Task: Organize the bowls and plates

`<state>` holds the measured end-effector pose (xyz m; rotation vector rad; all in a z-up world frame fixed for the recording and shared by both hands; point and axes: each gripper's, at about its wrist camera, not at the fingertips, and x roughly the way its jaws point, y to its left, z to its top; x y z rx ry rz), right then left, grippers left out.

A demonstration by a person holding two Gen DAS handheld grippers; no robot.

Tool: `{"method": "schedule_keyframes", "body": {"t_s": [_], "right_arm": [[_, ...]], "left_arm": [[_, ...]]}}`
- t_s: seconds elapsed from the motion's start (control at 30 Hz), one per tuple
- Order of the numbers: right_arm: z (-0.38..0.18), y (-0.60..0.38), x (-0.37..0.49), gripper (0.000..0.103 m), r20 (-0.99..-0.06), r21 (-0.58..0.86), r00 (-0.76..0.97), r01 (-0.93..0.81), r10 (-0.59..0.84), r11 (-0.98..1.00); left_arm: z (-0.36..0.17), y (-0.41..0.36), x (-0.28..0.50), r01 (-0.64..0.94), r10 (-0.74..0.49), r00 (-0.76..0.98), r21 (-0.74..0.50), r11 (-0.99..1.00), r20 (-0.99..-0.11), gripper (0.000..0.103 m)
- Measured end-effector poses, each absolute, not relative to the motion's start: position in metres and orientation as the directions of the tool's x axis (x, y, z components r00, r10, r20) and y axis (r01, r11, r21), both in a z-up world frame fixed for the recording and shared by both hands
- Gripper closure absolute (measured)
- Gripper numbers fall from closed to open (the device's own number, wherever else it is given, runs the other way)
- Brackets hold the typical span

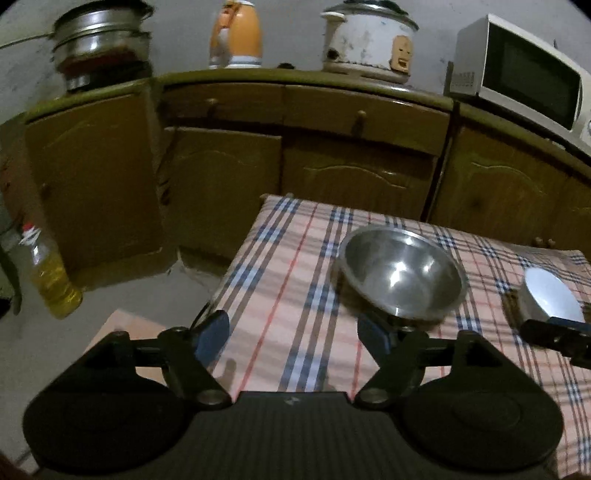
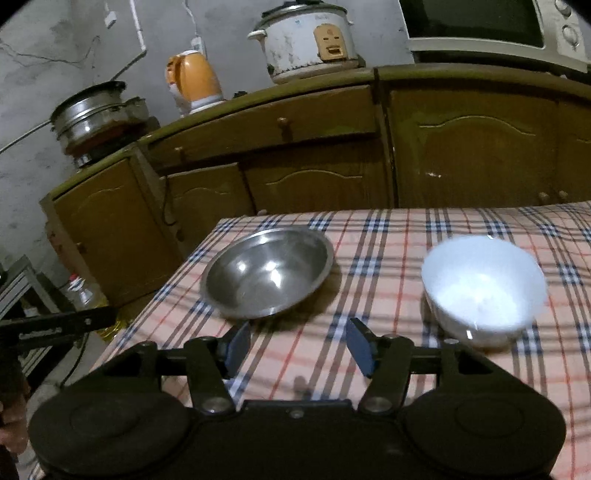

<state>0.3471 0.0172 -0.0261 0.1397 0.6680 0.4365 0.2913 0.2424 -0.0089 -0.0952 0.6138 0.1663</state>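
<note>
Left wrist view: looks forward and down along own blue-padded fingers [image 1: 212, 338], close over left near corner of pink plaid tablecloth [image 1: 295, 295], facing brown wooden cabinets [image 1: 354, 173].

Right wrist view: same downward tilt, sits further right, close over cloth.

Shared: shiny steel bowl [image 1: 402, 273] [image 2: 267, 271], white ceramic bowl [image 1: 550, 299] [image 2: 484, 286], white rice cooker [image 1: 369, 40] [image 2: 308, 38], orange kettle [image 1: 236, 35] [image 2: 192, 83].

Each view catches black tip of other gripper at frame edge.
</note>
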Motion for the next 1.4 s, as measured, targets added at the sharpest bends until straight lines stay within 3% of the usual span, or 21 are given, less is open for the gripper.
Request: {"method": "schedule_keyframes", "body": {"t_s": [0.3, 0.4, 0.47, 0.5, 0.53, 0.57, 0.6, 0.87, 1.17, 1.4], "right_arm": [[-0.064, 0.026, 0.437, 0.033, -0.632, 0.371, 0.645, -0.234, 0.429, 0.899], [-0.078, 0.035, 0.454, 0.033, -0.658, 0.370, 0.618, -0.233, 0.431, 0.899], [-0.084, 0.039, 0.463, 0.036, -0.657, 0.370, 0.616, -0.239, 0.435, 0.898], [-0.086, 0.041, 0.467, 0.047, -0.657, 0.378, 0.610, -0.242, 0.443, 0.893], [-0.088, 0.043, 0.470, 0.065, -0.660, 0.389, 0.597, -0.247, 0.456, 0.887], [-0.089, 0.043, 0.472, 0.074, -0.655, 0.403, 0.589, -0.259, 0.474, 0.878], [-0.087, 0.045, 0.471, 0.080, -0.643, 0.406, 0.592, -0.275, 0.487, 0.871], [-0.053, 0.038, 0.442, 0.080, -0.603, 0.358, 0.641, -0.316, 0.476, 0.879], [0.007, 0.004, 0.366, 0.080, -0.549, 0.314, 0.679, -0.374, 0.488, 0.873], [0.033, -0.042, 0.296, 0.080, -0.524, 0.300, 0.710, -0.363, 0.471, 0.882]], "left_arm": [[-0.043, 0.232, 0.388, -0.173, 0.103, 0.750, -0.043, 0.984, -0.653, 0.026], [-0.058, 0.229, 0.410, -0.167, 0.102, 0.725, -0.031, 0.985, -0.681, 0.036], [-0.065, 0.228, 0.420, -0.170, 0.111, 0.714, -0.018, 0.985, -0.692, 0.052], [-0.067, 0.228, 0.424, -0.166, 0.103, 0.710, -0.024, 0.986, -0.696, 0.056], [-0.068, 0.228, 0.427, -0.157, 0.085, 0.711, -0.040, 0.987, -0.698, 0.065], [-0.069, 0.228, 0.427, -0.143, 0.063, 0.715, -0.057, 0.988, -0.696, 0.077], [-0.068, 0.226, 0.427, -0.130, 0.048, 0.718, -0.066, 0.989, -0.694, 0.082], [-0.040, 0.209, 0.400, -0.128, 0.060, 0.747, -0.055, 0.990, -0.662, 0.083], [0.017, 0.170, 0.317, -0.132, 0.102, 0.800, -0.007, 0.991, -0.591, 0.083], [0.033, 0.132, 0.257, -0.110, 0.083, 0.811, -0.012, 0.994, -0.579, 0.082]]}}
